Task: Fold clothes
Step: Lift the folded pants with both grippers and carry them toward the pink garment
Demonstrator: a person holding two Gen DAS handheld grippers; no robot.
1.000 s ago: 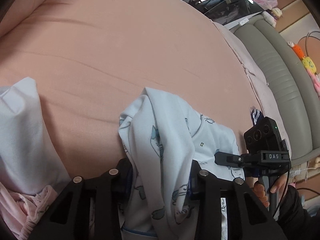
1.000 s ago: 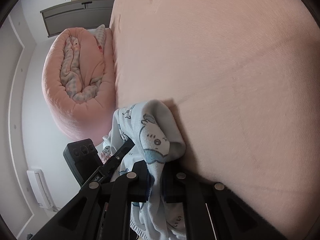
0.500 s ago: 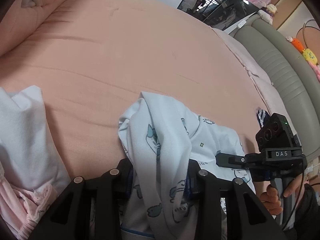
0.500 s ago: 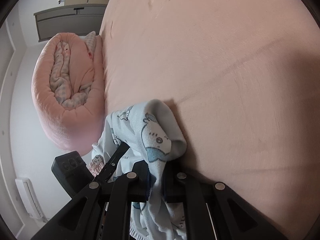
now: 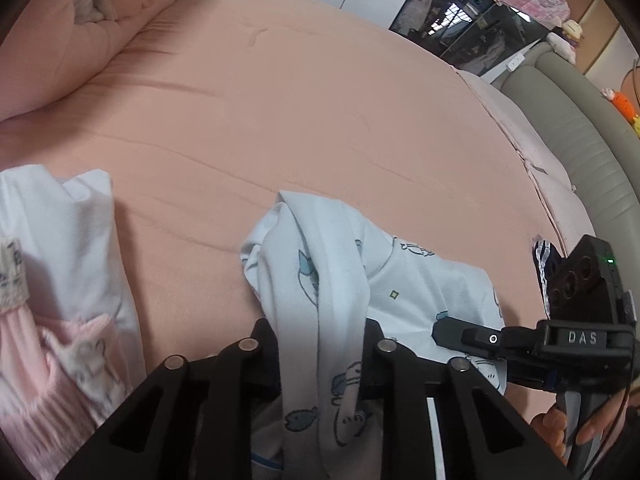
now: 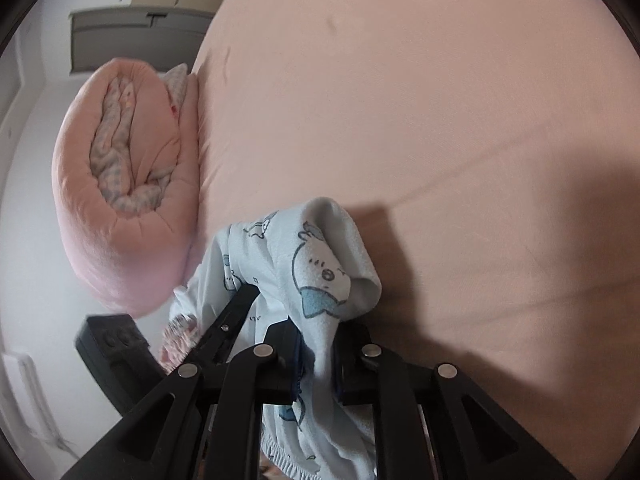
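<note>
Gripping the pale blue printed garment (image 5: 332,280) from two sides, both tools have their jaws closed on bunched folds of it: the left gripper (image 5: 320,348) pinches a rope of cloth that rises between its fingers and flops forward, and the right gripper (image 6: 318,354) clamps another gathered edge, with a whale print showing just past its tips. Over the last second the grips have not shifted, but more of the bed has come into sight beyond the cloth in both views, and the right-hand tool sits lower and further right in the left view, so the pair seem to have risen and drawn a little apart. My reading is that the garment is being lifted and stretched off the pink bed (image 5: 320,120) (whether to open it flat or to carry over a fold, one moment cannot settle). Most of the cloth still hangs or rests near the bed's near edge, crumpled. Beside it to the left lies a white garment (image 5: 76,232) with a pink knitted piece (image 5: 52,380) below. Farther back sits a rolled pink duvet (image 6: 124,192), well apart
</note>
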